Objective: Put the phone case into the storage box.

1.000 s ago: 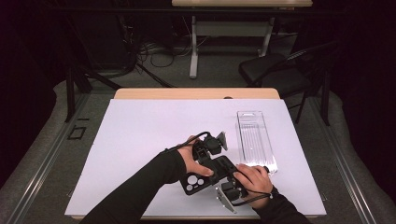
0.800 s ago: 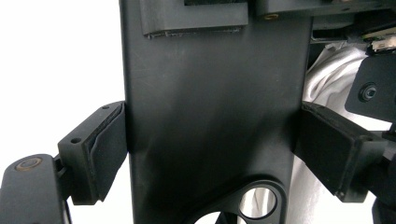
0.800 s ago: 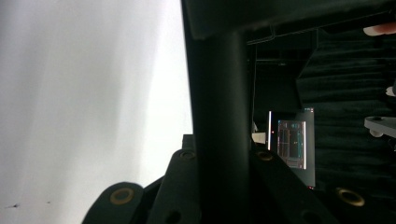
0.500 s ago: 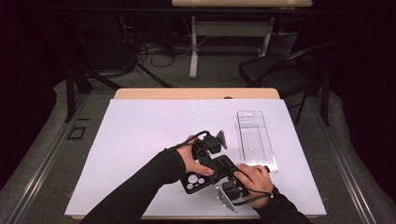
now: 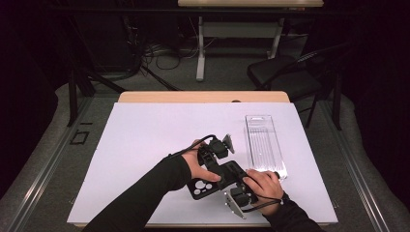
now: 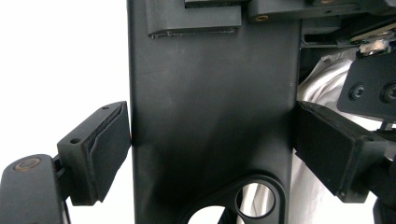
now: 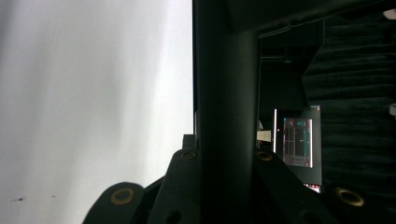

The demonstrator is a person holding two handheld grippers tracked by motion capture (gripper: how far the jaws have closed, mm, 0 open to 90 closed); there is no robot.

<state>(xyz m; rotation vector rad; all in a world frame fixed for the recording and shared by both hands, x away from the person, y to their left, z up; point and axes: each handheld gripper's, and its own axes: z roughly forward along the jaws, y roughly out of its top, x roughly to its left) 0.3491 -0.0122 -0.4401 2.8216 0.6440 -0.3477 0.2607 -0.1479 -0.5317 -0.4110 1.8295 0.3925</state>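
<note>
Both grippers are clamping a black plate [image 5: 215, 180] near the table's [image 5: 145, 135] 6 o'clock edge: left gripper [image 6: 212, 140] squeezing its flat sides, right gripper [image 7: 224, 154] pinching its thin edge. A clear tray [image 5: 263, 145] is lying at 2 o'clock.

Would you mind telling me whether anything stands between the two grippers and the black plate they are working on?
Nothing visible does. The left gripper has its jaws on either edge of the black plate, and the right gripper is shut on the plate's edge. The clear tray lies apart, to the right.
</note>
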